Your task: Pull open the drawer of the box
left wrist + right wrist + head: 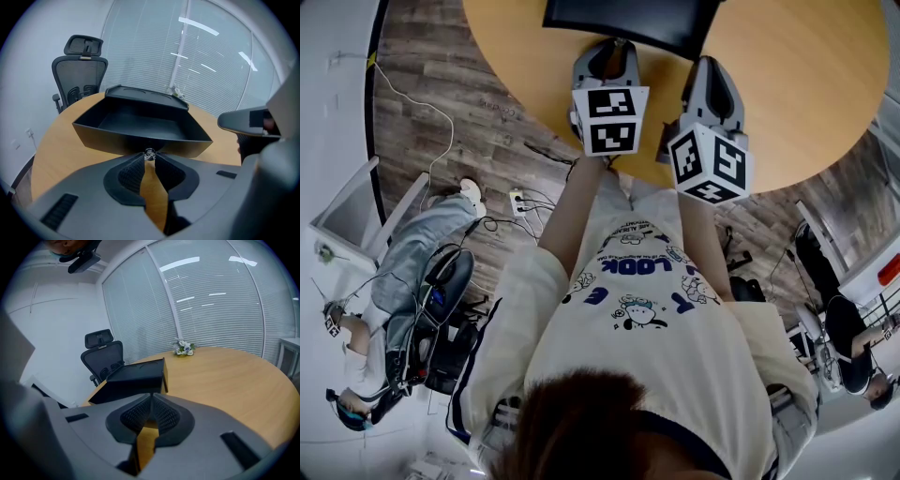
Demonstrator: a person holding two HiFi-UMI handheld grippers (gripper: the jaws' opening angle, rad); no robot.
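L gripper (pixel 149 157) clenched on small clear knob (pixel 149 153) at frame centre in left gripper view. The knob sits on the front wall of the black open-top drawer (pixel 140 123), which is pulled out toward the camera w/ its inside bare. Black box (pixel 140 92) is just behind it, upper centre. R gripper (pixel 151 398) has jaws pressed together w/ nothing between; it sits beside the box (pixel 138 373), not touching it as far as can be seen. In head view both grippers (pixel 609 103) (pixel 710 131) are at top centre, side by side. All on a round wooden table (pixel 225 380). Black mesh office chair (pixel 82 70) upper left; small flower bunch (pixel 183 348) at the far table edge.
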